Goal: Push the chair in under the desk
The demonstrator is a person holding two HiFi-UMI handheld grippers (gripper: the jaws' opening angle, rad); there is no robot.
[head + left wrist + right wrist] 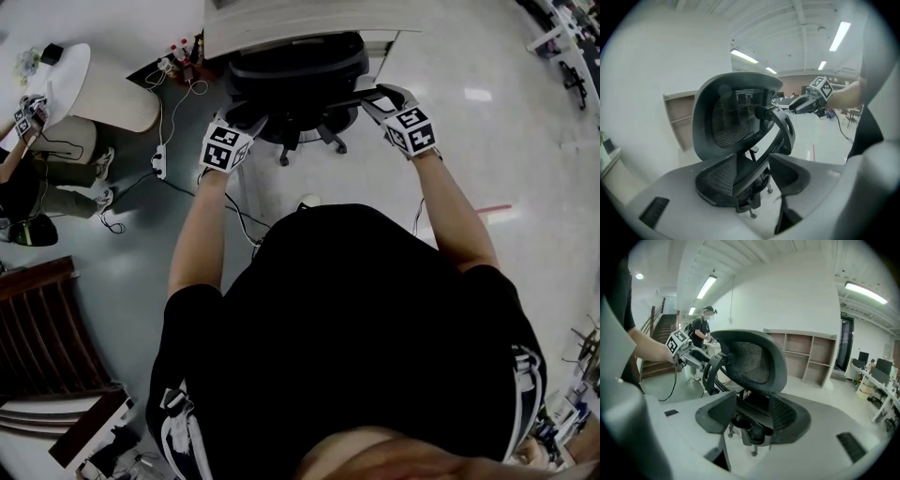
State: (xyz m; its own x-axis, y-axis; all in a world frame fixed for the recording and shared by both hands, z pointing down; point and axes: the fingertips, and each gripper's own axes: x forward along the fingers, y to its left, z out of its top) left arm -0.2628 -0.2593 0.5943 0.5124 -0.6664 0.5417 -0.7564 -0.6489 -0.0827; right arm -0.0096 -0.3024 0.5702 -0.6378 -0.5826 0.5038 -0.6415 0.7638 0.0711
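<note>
Chair (295,70): a black mesh office chair that stands straight ahead of the person, at the top of the head view. Its back lies against the near edge of the desk (281,23) in that view. Its star base and castors rest on the grey floor (525,141) on the person's side. How far the seat reaches under the desk I cannot tell.

The 2 grippers flank the chair's back at about the same height, each with a marker cube at its rear. The left gripper (251,122) points at the left side of the back frame, and the right gripper (371,97) at a black frame bar on the right. Whether either tip touches the chair is unclear. In each gripper view the jaws stand apart, with the chair framed between them farther off and no pad pressing on it, so both are empty.

A shelf unit (806,352) of pale wood stands behind the chair in the right gripper view.

On the floor to the left of the chair lie a power strip (159,161) and loose cables (234,211). Farther left is a round white table (66,80), and a second person (56,169) sits beside it. Wooden stairs (42,337) show at the lower left.
</note>
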